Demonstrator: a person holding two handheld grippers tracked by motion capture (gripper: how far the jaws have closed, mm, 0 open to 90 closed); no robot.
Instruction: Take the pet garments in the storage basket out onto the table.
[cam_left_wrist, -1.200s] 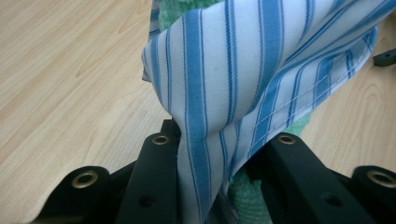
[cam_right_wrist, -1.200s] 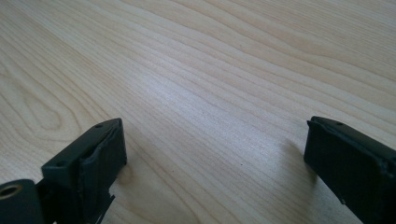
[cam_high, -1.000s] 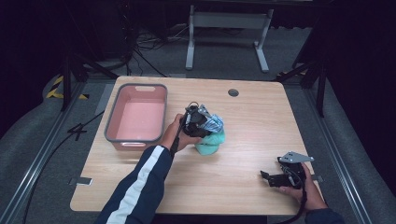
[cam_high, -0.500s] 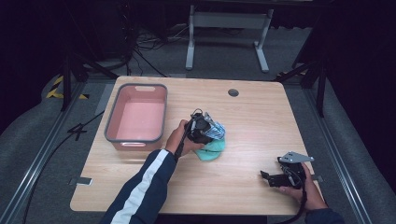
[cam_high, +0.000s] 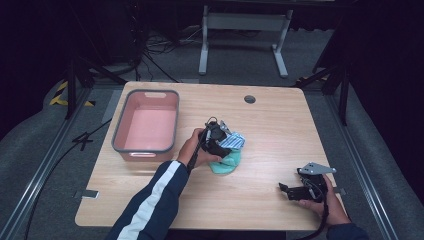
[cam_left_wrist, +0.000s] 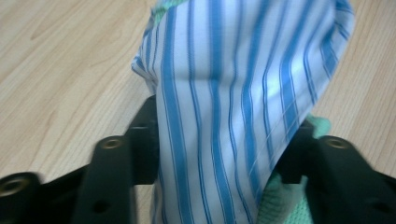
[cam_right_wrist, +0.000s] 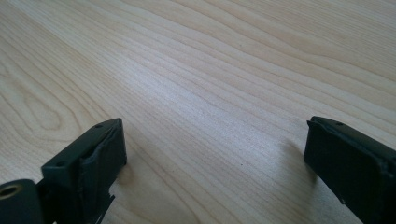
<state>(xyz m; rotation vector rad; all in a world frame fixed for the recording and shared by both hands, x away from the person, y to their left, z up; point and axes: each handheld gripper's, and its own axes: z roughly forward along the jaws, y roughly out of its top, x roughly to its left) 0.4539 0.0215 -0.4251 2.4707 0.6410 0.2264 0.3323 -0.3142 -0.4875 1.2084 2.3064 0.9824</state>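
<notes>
Pinching a blue-and-white striped cloth between its black jaws, the left claw is holding the fabric near the middle of the wooden counter. A mint-green cloth is lying just under and beside it, touching the stripes. The pink tub is sitting to the left, close by. The right claw is resting released, jaws spread wide over bare wood, well apart near the counter's front right.

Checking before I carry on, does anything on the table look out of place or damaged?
Nothing stands out. The left gripper is shut on the striped cloth over a green cloth; the pink bin sits upright.
</notes>
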